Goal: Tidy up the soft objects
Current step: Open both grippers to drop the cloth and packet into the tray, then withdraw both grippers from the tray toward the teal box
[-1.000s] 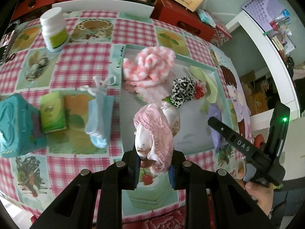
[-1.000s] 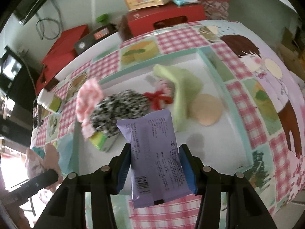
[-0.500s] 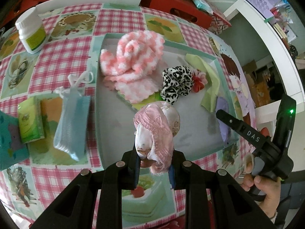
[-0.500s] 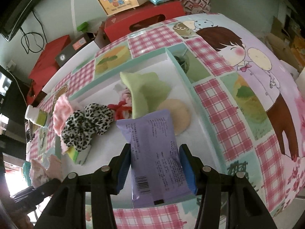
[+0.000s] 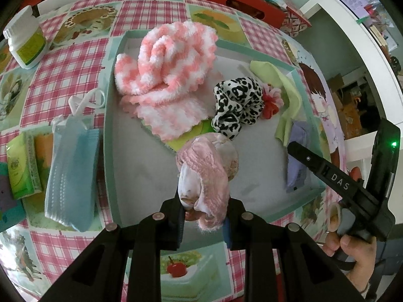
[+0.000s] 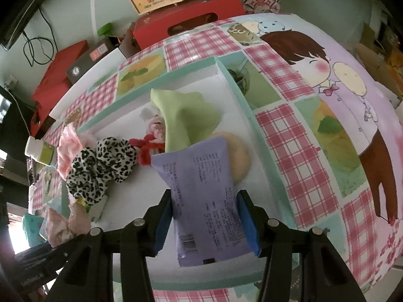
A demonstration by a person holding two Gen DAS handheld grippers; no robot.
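Below, a shallow white tray with a teal rim [image 5: 108, 115] lies on a pink-checked tablecloth [image 5: 65, 73], and both grippers hang over it, pointing steeply down. The left gripper [image 5: 202, 216] is clamped on a pink knitted soft item [image 5: 204, 173] that stands up between its fingers above the bare middle of the tray. The right gripper [image 6: 205, 216] grips a purple soft packet [image 6: 204, 201] by its sides; the packet sits over the tray's right end, in front of a round tan pad [image 6: 239, 158] and a green cloth [image 6: 186, 118].

Inside the tray, a pink-and-white fluffy towel [image 5: 163, 68] fills the far left part. A leopard-print scrunchie [image 5: 236, 103] lies just right of it, touching a small red and pink flower piece [image 5: 270, 103]. The green cloth runs along the tray's right side.

Outside the tray, on its left, a light blue stack of face masks [image 5: 70, 173] lies alongside the rim, with a green tissue pack [image 5: 21, 166] further left and a white bottle [image 5: 25, 42] near the far corner of the table. A hand [image 5: 352, 259] grips the right gripper's handle at the lower right of the left wrist view.
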